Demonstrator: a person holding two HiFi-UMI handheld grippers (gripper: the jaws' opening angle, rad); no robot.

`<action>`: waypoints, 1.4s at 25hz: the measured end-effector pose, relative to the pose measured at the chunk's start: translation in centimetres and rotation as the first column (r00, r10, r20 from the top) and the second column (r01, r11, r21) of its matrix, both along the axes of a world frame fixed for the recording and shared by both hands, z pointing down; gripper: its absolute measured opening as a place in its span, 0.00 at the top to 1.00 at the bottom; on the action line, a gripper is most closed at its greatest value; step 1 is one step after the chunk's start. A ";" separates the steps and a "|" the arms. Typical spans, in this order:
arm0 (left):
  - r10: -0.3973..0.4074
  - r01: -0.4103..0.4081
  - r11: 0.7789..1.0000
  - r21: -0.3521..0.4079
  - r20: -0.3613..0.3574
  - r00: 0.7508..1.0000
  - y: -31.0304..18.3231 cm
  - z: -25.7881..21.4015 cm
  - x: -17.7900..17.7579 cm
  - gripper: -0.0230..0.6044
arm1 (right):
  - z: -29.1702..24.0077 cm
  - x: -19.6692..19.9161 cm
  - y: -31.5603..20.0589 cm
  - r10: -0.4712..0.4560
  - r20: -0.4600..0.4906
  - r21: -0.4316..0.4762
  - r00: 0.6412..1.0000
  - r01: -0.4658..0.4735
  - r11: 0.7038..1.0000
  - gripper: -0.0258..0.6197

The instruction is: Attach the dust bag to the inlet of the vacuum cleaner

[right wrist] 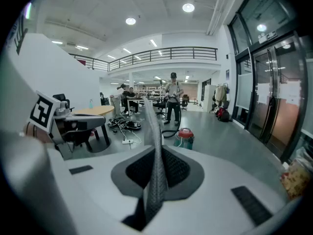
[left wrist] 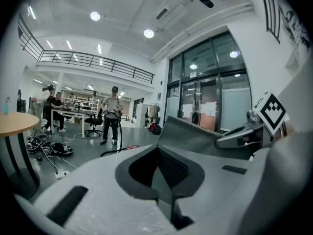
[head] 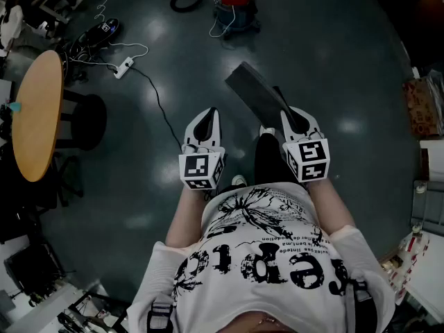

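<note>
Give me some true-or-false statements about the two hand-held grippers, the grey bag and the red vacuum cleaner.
1. The right gripper is clamped on the flat dark grey fabric dust bag. True.
2. The left gripper grips the bag too. False: its jaws are together on nothing.
3. The bag is already fitted on the red canister vacuum cleaner. False: the vacuum stands apart, farther off on the floor.
4. A round wooden table stands to the person's left. True.

Floor: you stand on dark, glossy concrete (head: 333, 61) that mirrors the lamps.
Left of you: a round wooden table (head: 36, 113); a power strip (head: 123, 66) and cables lie beyond it.
Wall: tall glass doors (left wrist: 215, 102).
Above: a railed balcony (right wrist: 161, 53) and round ceiling lights (right wrist: 188, 7).
</note>
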State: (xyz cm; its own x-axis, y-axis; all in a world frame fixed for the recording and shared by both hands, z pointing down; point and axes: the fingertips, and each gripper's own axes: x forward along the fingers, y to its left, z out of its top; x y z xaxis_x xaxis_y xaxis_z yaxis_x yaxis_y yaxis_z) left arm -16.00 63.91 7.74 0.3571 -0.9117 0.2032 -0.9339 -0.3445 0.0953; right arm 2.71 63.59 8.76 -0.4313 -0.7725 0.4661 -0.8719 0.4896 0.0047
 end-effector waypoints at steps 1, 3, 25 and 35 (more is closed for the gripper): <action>-0.008 0.008 1.000 -0.009 0.006 1.000 -1.7 0.4 0.1 0.96 | 0.4 0.2 -1.7 -0.010 -0.001 -0.006 1.000 0.010 1.000 0.92; -0.021 0.022 1.000 -0.023 0.017 1.000 -5.1 1.0 0.6 0.96 | 1.0 0.8 -5.2 -0.030 -0.006 -0.018 1.000 0.030 0.999 0.92; -0.015 0.016 0.998 -0.059 0.026 1.000 -42.0 1.9 8.3 0.96 | 4.5 10.3 -43.5 -0.048 -0.038 -0.117 0.998 0.043 0.992 0.92; 0.182 -0.177 0.979 -0.099 0.043 0.982 -64.6 3.8 8.9 0.96 | 7.4 7.4 -60.2 -0.104 -0.111 -0.246 0.988 0.074 0.966 0.92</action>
